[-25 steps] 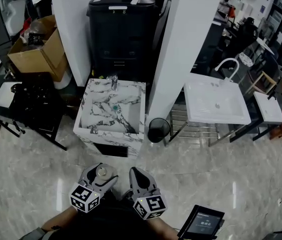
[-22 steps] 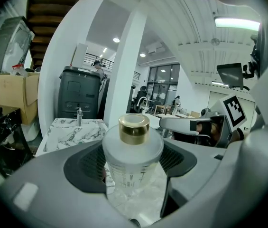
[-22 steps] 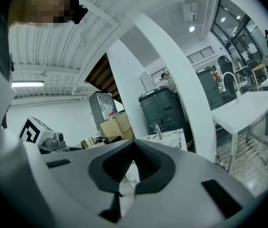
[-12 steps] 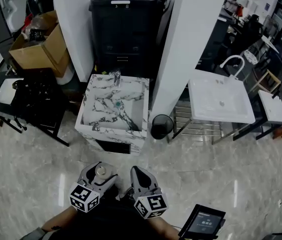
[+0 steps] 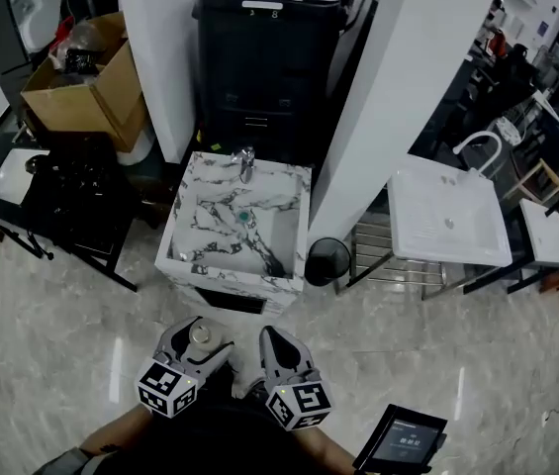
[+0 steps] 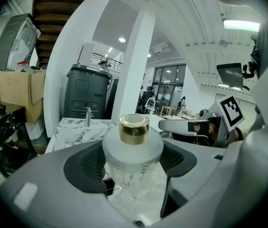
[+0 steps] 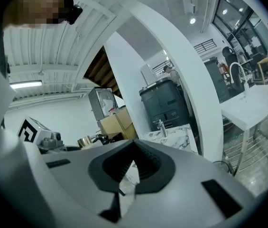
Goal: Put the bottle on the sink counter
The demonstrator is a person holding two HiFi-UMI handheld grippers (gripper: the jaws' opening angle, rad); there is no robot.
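The bottle [image 6: 133, 152] is clamped between the jaws of the left gripper [image 5: 201, 342], upright, with its round shoulder bulging above the dark ribbed pads. Its body is made of frosted, translucent material and is topped by a short cylindrical cap [image 6: 134, 128] of shiny gold. Small grey print is seen on its wall, too fine to be read.

Just to the right of it, the right gripper [image 7: 131, 167] is held with its jaws drawn together and nothing between them. A cube with black-and-white square markers is carried behind each set of jaws.

Ahead of both grippers, well apart from them across a glossy pale stone floor, the sink counter [image 5: 192, 191] is set: a square block veined in white and grey marble, with a chrome tap [image 5: 246, 162] at its far edge. A small round black bin [image 5: 327, 259] is placed at its right corner. Beyond the counter a tall black container [image 5: 264, 57] is seen, with a white label whose writing cannot be read. A brown cardboard box [image 5: 81, 92] is found far to the left, and a plain white basin [image 5: 447, 216] on a metal frame far to the right.
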